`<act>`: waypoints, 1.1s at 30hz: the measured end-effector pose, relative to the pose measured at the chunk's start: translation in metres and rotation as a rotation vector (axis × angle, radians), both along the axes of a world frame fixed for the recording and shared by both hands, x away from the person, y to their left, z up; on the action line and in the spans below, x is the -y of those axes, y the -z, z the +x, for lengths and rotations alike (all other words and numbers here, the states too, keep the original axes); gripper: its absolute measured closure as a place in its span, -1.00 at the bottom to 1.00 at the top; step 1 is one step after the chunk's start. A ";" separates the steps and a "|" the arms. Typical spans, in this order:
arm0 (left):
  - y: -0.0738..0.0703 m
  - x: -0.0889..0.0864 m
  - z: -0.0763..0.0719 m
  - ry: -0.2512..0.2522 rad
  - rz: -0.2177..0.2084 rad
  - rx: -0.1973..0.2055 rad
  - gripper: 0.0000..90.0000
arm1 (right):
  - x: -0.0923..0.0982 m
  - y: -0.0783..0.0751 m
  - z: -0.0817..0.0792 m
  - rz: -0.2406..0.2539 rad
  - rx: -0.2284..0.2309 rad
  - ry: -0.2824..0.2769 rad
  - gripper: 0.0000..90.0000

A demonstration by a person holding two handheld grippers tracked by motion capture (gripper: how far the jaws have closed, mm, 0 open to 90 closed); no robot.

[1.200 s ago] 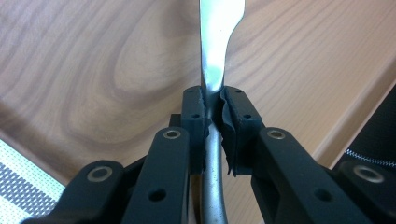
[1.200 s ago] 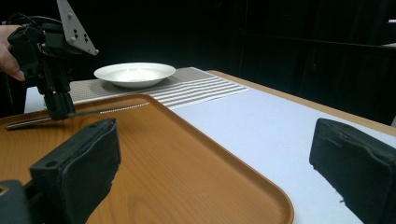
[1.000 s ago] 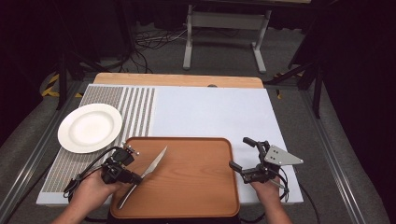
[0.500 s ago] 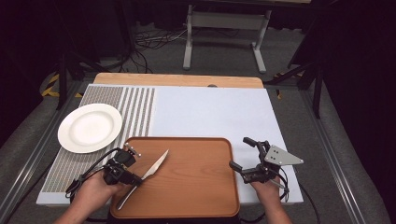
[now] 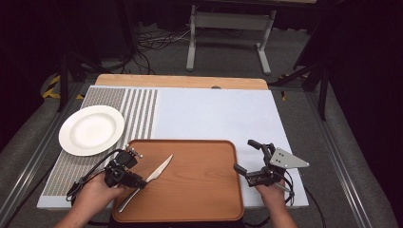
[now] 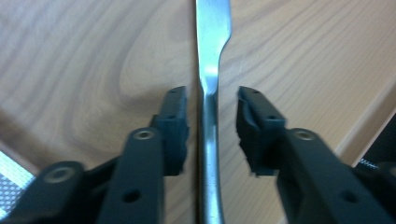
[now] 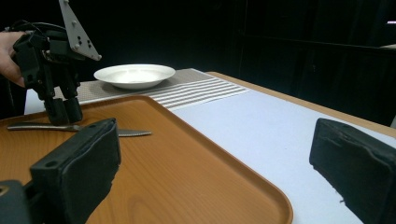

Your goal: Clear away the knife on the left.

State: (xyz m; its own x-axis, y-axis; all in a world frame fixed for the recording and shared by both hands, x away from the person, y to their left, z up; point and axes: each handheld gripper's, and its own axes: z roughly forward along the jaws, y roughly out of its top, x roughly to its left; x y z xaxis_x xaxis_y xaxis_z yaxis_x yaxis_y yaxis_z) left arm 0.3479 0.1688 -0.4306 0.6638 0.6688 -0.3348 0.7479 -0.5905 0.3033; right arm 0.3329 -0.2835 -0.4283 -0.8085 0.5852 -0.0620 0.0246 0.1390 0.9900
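Plate: we see the white plate (image 5: 91, 129) on the striped mat at about 10 o'clock from the tray, well apart from the work.

Left gripper: our left gripper (image 5: 139, 181) sits low at the tray's 8 o'clock corner. In the left gripper view its jaws stand apart on either side of the knife's handle with a sliver of wood showing on each side, so we read it as released, straddling but not clamping.

Knife: the knife (image 5: 151, 178) lies flat on the wooden tray (image 5: 199, 190), blade pointing toward 1 o'clock.

What changed: a second ago the knife hung tilted from that gripper with its blade higher up the tray; half a second ago it was lower; now it rests on the wood. We judge the set-down done, leaving only the lift away.

Right gripper: our right gripper (image 5: 247, 156) waits just off the tray's 3 o'clock edge over the pale mat, jaws wide apart and holding nothing, unmoved across the three moments.
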 end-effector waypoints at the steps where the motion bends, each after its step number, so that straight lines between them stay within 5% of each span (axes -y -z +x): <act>1: 0.000 0.000 0.000 0.000 0.000 0.000 0.29 | 0.000 0.000 0.000 0.000 0.000 0.000 -0.94; 5: -0.005 0.001 -0.003 0.024 -0.023 0.063 -0.12 | 0.000 0.000 0.000 -0.001 0.000 0.000 -0.94; 7: -0.008 0.002 -0.008 0.064 -0.041 0.151 -0.27 | 0.000 0.000 0.000 0.001 -0.001 -0.001 -0.94; 8: -0.008 0.002 -0.008 0.064 -0.041 0.151 -0.36 | 0.000 0.000 0.000 0.001 -0.001 -0.001 -0.94; 15: -0.013 0.002 -0.018 0.122 -0.116 0.273 -0.39 | 0.000 0.000 0.000 0.002 0.002 -0.003 -0.94; 17: -0.016 0.003 -0.023 0.157 -0.148 0.316 -0.24 | 0.000 0.000 0.000 0.002 0.003 -0.004 -0.94; 20: -0.018 0.005 -0.028 0.209 -0.190 0.346 0.24 | 0.000 0.000 0.000 0.000 0.004 -0.004 -0.94; 21: -0.017 0.006 -0.030 0.231 -0.192 0.357 0.50 | 0.000 0.000 0.000 0.001 0.004 -0.005 -0.94; 26: -0.012 0.012 -0.035 0.269 -0.151 0.392 1.00 | 0.000 0.000 0.000 0.002 0.007 -0.004 -0.94; 33: -0.002 0.016 -0.032 0.276 -0.119 0.392 1.00 | -0.001 0.000 0.000 0.001 0.006 -0.007 -0.94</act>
State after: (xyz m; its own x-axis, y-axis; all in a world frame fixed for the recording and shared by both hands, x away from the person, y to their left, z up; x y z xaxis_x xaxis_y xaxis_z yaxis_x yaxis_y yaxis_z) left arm 0.3163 0.1530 -0.4284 0.9021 0.4226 -0.0880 0.3847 -0.6946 0.6079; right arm 0.3326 -0.2827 -0.4283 -0.8121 0.5798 -0.0662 0.0181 0.1385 0.9902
